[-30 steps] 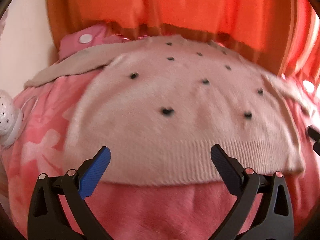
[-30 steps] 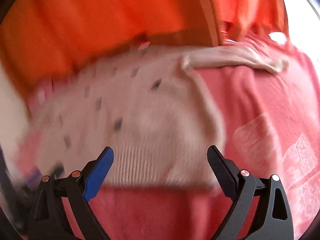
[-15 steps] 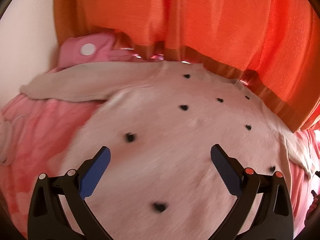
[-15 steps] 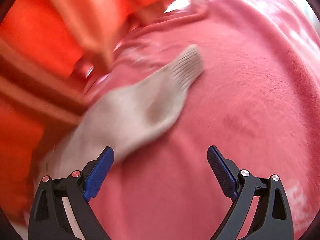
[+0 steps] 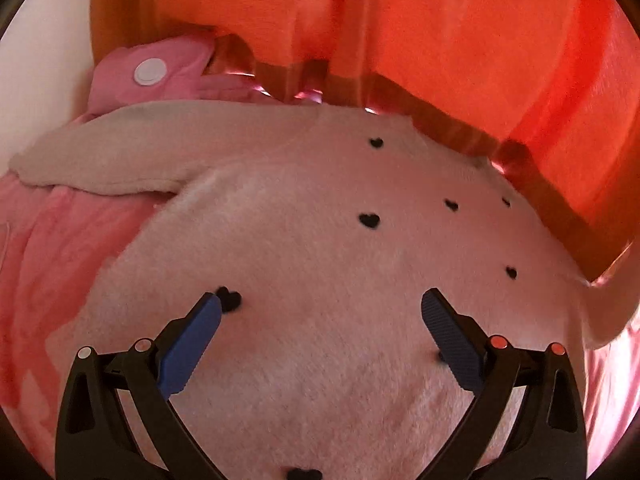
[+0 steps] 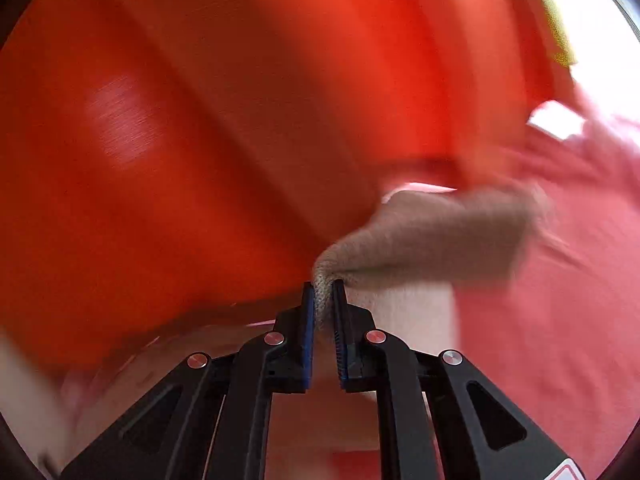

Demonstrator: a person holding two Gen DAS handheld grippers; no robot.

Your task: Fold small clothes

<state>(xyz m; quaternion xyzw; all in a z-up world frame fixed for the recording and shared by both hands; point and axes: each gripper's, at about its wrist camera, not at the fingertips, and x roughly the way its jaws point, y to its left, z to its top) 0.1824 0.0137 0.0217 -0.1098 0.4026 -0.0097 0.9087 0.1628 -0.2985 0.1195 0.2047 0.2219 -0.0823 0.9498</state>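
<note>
A small cream sweater [image 5: 320,240] dotted with tiny black hearts lies spread flat on a pink blanket [image 5: 52,248], its body reaching back to the orange curtain [image 5: 440,40] that hangs behind. The left gripper [image 5: 320,320] hovers over the middle of the garment with its jaws wide apart, clamped on nothing; one black heart sits just beside the tip of the blue-padded finger on the left of the picture. The sweater's near sleeve [image 5: 120,156] stretches out sideways toward the left of this view, lying across the blanket, with a pink cushion-like thing [image 5: 160,72] bearing a white round patch just behind it.

The right gripper [image 6: 323,292] has its jaws drawn together on a bunched bit of cream knit, the cuff end of the sweater's other sleeve [image 6: 440,232]. From the pinch the sleeve runs up and off to the right, lifted clear of the blanket [image 6: 560,320], and it is blurred.

The left wrist view gives the whole layout: the sweater's body, the hearts, the flat sleeve. It does not take in the right gripper's hold. The right wrist view gives that hold close up, with the curtain [image 6: 200,120] filling most of the picture, but hardly any of the sweater's body.
</note>
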